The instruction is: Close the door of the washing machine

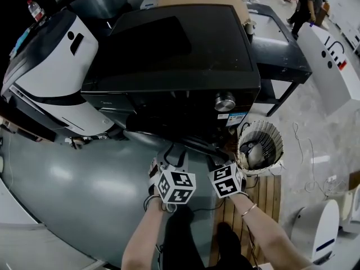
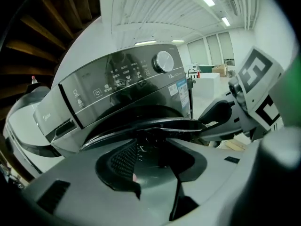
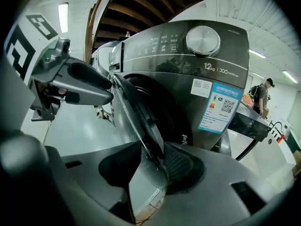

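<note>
evidently both tools were set on the free edge of the door because that rim is the farthest point from the hinge, where a push swings it most easily. the washing machine stood straight ahead of the person, and its round door hung ajar, swung partway out from the front panel below the knob, so the opening was not yet shut.

the left gripper had its jaws standing well apart and clamped on nothing; the door's rim ran across just beyond their tips, so it looked placed to press flat on the door, not to grasp it. the right gripper also had its jaws parted, with the thin edge of the door running down between them. that edge lay against the right-hand pad, while a gap showed on the other side, so the door seemed steered more than pinched. i judged this hold was meant to guide the swing without locking on, leaving the tool free to slip off once the door met the front.

both forearms reached forward and slightly down from the body, close together, the marker cubes facing up and the two tools side by side just in front of the door. a laundry basket sat on the floor near the right arm, clear of the door's path.
</note>
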A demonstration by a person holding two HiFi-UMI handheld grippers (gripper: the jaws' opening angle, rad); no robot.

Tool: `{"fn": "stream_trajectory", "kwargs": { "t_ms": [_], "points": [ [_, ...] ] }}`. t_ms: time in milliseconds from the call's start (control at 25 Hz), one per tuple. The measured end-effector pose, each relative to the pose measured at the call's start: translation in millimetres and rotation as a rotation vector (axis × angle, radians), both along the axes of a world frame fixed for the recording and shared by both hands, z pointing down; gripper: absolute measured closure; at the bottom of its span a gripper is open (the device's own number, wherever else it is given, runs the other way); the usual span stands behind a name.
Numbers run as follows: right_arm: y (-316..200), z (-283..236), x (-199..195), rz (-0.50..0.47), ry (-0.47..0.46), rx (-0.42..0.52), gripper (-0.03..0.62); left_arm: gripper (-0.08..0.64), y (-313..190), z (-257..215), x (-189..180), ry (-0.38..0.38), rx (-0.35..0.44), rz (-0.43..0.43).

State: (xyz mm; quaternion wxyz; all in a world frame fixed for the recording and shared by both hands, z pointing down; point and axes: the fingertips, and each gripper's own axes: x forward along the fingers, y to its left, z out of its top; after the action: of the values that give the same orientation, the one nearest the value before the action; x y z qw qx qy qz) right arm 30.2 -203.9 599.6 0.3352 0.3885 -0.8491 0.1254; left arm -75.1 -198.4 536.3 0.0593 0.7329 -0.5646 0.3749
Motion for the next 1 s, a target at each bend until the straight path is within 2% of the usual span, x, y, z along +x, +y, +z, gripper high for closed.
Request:
{"fn": "stream_trajectory", "kwargs": {
  "t_ms": [240,440,720,1000],
  "points": [
    [-20.9,0.6,5.3,0.023,0.011,0.041,0.431,0.36,-18.5,2.3,1.0,-0.007,0.031,-0.006],
    [-32.6,-5.6,20.3,0.131,-0.051,0.075,0.434,0.359,-33.1,2.7,3.4,0.024,0.03,-0.036],
    [-41.9,13.0,34.1,0.294,-0.113,0.0,0.436,0.36,-51.6,1.9,5.1,0.041,0.033,-0.063],
    [-55.9,27.1,25.7,0.378,-0.143,-0.028,0.437,0.36,-58.8,2.6,7.5,0.044,0.048,-0.056]
  ]
}}
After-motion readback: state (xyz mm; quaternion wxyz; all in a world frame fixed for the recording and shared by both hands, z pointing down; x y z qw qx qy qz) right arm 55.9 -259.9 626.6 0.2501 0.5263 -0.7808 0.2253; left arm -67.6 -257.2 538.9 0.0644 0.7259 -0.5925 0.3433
